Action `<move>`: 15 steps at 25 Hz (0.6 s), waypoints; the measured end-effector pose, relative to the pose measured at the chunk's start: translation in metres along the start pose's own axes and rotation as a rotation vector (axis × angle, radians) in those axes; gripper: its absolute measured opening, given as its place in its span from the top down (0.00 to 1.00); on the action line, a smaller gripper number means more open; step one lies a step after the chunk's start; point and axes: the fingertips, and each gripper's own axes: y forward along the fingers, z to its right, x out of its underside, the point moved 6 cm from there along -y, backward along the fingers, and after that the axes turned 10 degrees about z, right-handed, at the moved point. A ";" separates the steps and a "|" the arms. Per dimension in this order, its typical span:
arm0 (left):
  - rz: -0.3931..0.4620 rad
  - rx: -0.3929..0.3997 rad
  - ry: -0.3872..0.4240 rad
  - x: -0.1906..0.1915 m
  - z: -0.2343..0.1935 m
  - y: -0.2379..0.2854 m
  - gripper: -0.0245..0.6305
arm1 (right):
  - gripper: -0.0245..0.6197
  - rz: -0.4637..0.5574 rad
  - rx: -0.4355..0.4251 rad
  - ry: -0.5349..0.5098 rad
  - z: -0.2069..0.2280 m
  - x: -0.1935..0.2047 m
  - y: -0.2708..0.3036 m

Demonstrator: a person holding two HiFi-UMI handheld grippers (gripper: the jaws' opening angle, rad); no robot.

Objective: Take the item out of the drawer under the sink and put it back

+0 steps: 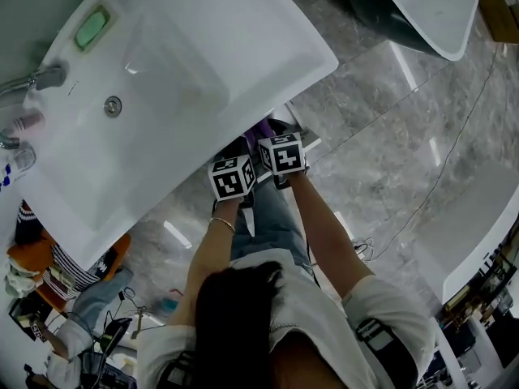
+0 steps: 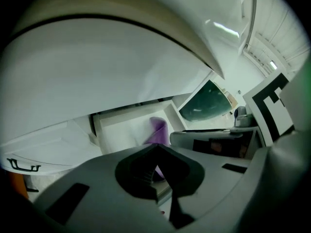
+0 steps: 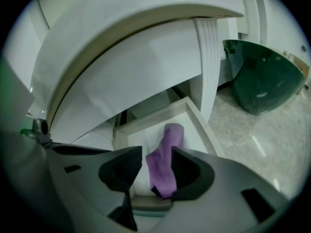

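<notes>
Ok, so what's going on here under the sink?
A person at the white sink holds a gripper in each hand over the open drawer below it. The right gripper has its jaws apart around a purple cloth that lies in the drawer. The cloth is between the jaws but not clamped. The left gripper sits beside it with its jaws together, holding nothing.
</notes>
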 end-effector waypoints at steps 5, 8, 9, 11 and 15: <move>-0.014 -0.003 -0.020 0.004 0.002 0.015 0.96 | 0.66 -0.027 -0.006 0.022 0.008 0.008 0.018; -0.020 -0.012 -0.025 0.006 0.001 0.022 0.96 | 0.66 -0.038 -0.010 0.027 0.010 0.009 0.027; -0.020 -0.017 -0.031 0.007 0.000 0.024 0.96 | 0.66 -0.042 -0.007 0.026 0.011 0.009 0.030; -0.013 -0.035 -0.046 0.007 -0.003 0.030 0.96 | 0.66 -0.055 -0.006 0.023 0.013 0.011 0.038; -0.026 -0.040 -0.057 0.013 -0.007 0.043 0.96 | 0.66 -0.079 -0.013 0.008 0.015 0.014 0.048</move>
